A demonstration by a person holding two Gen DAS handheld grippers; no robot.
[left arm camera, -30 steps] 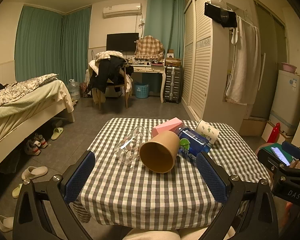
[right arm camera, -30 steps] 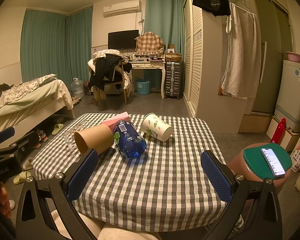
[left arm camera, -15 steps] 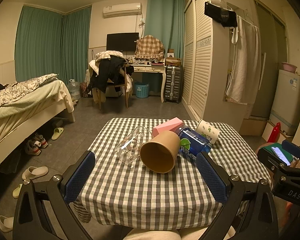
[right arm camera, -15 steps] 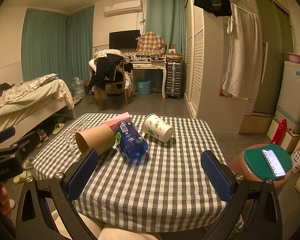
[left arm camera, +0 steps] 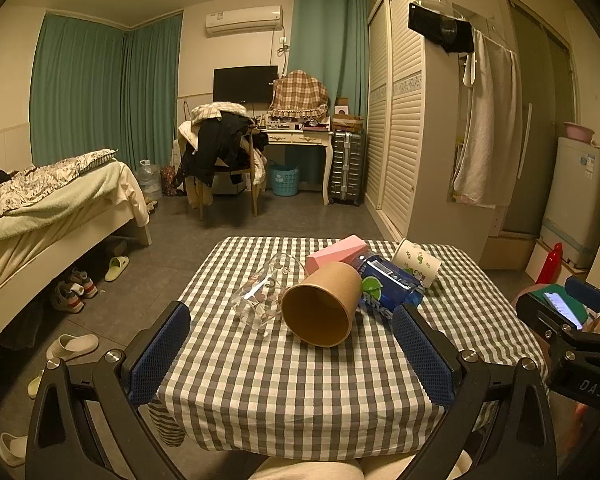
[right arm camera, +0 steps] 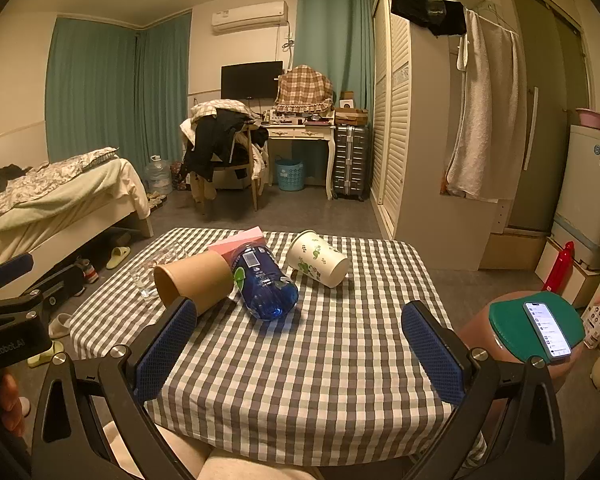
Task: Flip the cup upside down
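Lying on its side near the middle of the small table draped in a grey-and-white checked cloth (left arm camera: 300, 392), the brown paper cup (left arm camera: 324, 308) points its open mouth toward the near edge and slightly leftward, its base turned to the far side; nothing grips it. Just to its left rests a clear glass tumbler with small printed figures (left arm camera: 260, 296), also tipped over, so close to the brown cup that they seem to touch. On the cup's other side a blue plastic bottle with a lime on its label (right arm camera: 262, 284) lies flat against it, and a pink rectangular box (left arm camera: 336, 254) sits behind the two, partly hidden by them. Farther right, apart from the bottle, a white paper cup printed with green leaves (right arm camera: 318, 258) lies on its side with its mouth facing right and toward the near edge. The left gripper (left arm camera: 292, 354) hovers above the near edge of the table with its blue-padded fingers spread wide, framing the brown cup and the tumbler without touching either. The right gripper (right arm camera: 300, 354) hangs likewise over the near edge, fingers wide apart and holding nothing, the bottle and white cup ahead of it. Beyond the table's right side a smartphone with a lit screen (right arm camera: 547, 330) rests on a round green-topped stool (right arm camera: 512, 322).
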